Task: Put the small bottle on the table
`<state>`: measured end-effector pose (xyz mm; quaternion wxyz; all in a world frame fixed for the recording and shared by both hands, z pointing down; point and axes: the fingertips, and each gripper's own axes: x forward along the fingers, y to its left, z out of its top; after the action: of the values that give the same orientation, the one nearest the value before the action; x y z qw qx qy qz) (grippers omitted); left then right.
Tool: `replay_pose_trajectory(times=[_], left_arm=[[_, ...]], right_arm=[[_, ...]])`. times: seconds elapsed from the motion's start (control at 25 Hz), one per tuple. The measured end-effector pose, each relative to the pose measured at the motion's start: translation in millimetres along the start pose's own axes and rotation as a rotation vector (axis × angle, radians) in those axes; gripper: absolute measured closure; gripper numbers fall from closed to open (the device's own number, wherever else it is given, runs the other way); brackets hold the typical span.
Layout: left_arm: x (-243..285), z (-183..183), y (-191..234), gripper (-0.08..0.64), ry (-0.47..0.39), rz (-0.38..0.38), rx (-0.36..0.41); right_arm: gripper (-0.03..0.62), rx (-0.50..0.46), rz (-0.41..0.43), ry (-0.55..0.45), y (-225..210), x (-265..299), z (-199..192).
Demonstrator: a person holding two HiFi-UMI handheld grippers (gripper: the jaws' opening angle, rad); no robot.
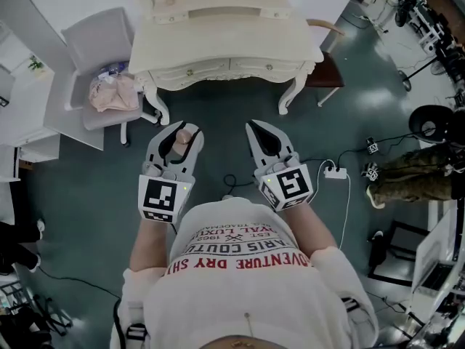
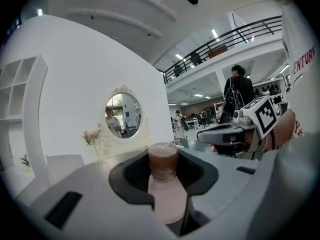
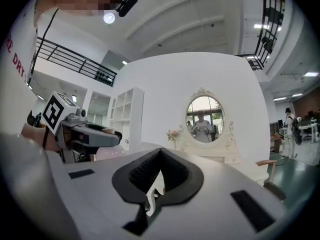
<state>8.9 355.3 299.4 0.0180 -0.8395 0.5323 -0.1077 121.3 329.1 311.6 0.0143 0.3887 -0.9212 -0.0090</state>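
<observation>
My left tool [image 1: 179,132] grips the small bottle [image 2: 165,189] upright; my right tool [image 1: 254,128] is closed, empty. The surface [image 1: 225,38] is well ahead. Tilt it in transit and that smooth bottle could slip to the floor [image 1: 218,118].

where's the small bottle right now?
Head view, left side: the bottle is clamped in the left gripper, held over the floor just short of the white table, not on it yet.
</observation>
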Motion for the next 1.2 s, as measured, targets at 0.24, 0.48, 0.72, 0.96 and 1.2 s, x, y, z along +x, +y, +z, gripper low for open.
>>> replay_pose_trajectory(times=[0.24,0.48,0.72,0.96,1.2], left_arm=[[19.0,-1.5,0.4,0.431,0.015,0.020,-0.006],[47.0,-10.1,2.3,0.431,0.034,0.017,-0.019],[85.3,-27.2,19.8,0.431,0.060,0.006,-0.036],[148.7,-29.6,57.1,0.431,0.058,-0.027,-0.049],[224.7,-24.9,117.1,0.431,0.056,-0.052,-0.057]], right_arm=[[0.594,0.029,0.009,-0.006,-21.4,3.9,-2.7],[0.594,0.029,0.001,0.031,-45.4,16.3,-19.9],[0.594,0.042,-0.008,0.066,-69.9,47.1,-39.9],[0.594,0.056,-0.014,0.087,-108.7,102.2,-48.6],[0.594,0.066,-0.034,0.103,-154.8,179.5,-48.2]])
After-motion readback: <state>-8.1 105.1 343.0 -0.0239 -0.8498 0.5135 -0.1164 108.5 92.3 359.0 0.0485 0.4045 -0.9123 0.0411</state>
